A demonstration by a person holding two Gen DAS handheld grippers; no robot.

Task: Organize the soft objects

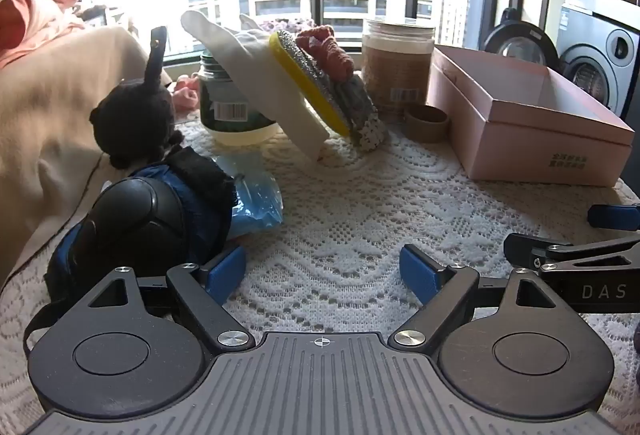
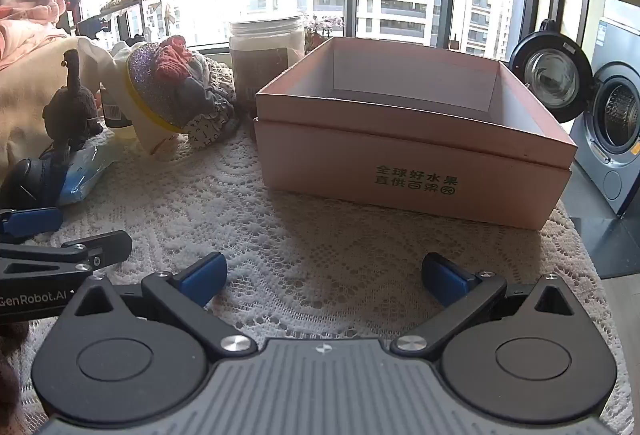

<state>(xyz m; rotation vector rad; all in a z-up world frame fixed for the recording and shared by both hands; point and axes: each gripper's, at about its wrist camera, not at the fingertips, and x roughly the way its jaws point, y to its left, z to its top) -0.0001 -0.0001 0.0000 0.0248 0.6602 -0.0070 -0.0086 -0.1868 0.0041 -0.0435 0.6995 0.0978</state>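
Clearly the soft pile [image 1: 320,83], a white cloth, yellow-edged scrubber and knitted pieces, leans against the green jar [image 1: 224,107] at the far side of the lace cloth [image 1: 360,219]; it looks light and floppy, so pinch a thick fold. Both the left gripper [image 1: 322,271] and right gripper [image 2: 324,275] hover spread wide, holding nothing. The pink box [image 2: 412,171] sits open near the right; 2 jars could tip
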